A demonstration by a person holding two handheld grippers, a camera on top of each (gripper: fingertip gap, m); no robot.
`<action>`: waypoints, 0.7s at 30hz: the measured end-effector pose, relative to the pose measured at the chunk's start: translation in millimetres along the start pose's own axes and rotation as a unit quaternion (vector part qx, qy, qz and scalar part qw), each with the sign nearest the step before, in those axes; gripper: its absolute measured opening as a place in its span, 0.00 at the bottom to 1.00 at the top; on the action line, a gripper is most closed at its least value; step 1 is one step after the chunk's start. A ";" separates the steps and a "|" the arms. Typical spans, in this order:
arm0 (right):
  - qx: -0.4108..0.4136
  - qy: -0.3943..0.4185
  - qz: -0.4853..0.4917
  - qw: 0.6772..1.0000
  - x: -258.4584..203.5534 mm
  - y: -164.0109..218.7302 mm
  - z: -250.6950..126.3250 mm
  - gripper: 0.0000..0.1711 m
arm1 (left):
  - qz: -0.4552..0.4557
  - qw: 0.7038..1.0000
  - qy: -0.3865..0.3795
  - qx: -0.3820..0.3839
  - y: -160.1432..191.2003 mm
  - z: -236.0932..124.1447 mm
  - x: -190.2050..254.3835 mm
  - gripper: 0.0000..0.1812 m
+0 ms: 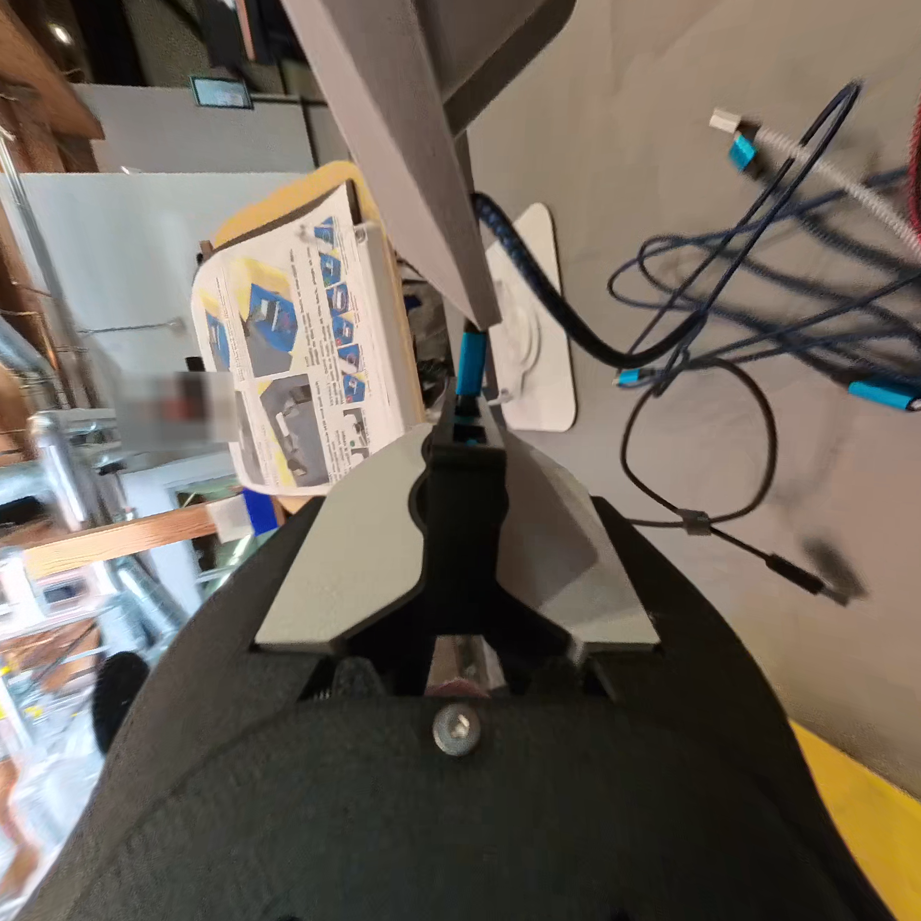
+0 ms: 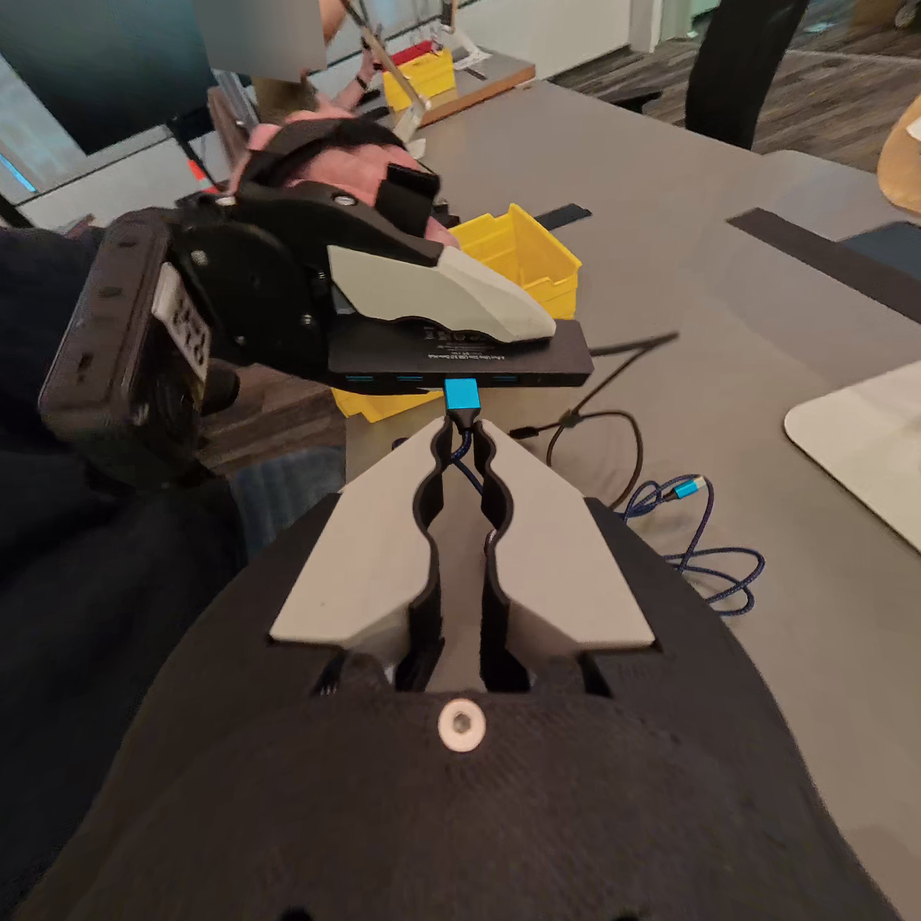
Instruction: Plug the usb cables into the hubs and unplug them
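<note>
My left gripper [image 1: 466,443] is shut on a flat black USB hub [image 1: 468,433], seen edge-on between its grey fingers. In the right wrist view the hub [image 2: 563,349] is held level above the table edge by the left gripper [image 2: 540,346]. A blue USB plug [image 2: 461,393] sits in one of the hub's side ports; it also shows in the left wrist view [image 1: 471,361]. My right gripper [image 2: 462,429] is closed around the braided cable [image 2: 466,448] just behind that plug. One right-gripper finger [image 1: 408,174] crosses the top of the left wrist view.
A yellow bin [image 2: 523,259] stands behind the hub. A white pad [image 2: 857,448] lies on the grey table at right. Loose blue and black cables [image 1: 747,299] with blue plugs are spread on the table. A printed sheet [image 1: 299,349] is propped behind. A person [image 2: 732,65] stands far off.
</note>
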State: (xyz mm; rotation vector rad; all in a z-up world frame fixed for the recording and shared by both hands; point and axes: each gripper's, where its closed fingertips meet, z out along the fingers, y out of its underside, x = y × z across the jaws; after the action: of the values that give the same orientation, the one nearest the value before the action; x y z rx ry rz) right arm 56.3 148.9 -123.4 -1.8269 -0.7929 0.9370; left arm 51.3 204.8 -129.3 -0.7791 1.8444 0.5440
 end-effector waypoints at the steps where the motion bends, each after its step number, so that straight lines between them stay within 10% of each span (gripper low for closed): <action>1: 0.003 -0.006 -0.019 1.000 -2.9 -1.9 -1.9 0.03 | -0.014 1.000 0.008 0.014 -2.4 -1.9 -0.2 0.07; 12: 0.003 -0.136 -0.008 0.991 -35.4 1.8 -7.2 0.03 | -0.145 0.959 0.174 0.172 -30.8 -24.3 24.9 0.08; 21: -0.079 0.023 -0.049 0.995 -8.7 11.0 -6.9 0.03 | -0.012 0.999 0.027 0.014 -1.5 -9.2 3.5 0.08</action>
State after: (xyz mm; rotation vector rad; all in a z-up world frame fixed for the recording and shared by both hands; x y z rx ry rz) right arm 59.2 134.6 -129.0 -1.9187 -0.9410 0.7847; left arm 45.6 196.6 -129.0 -0.8032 1.8867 0.4852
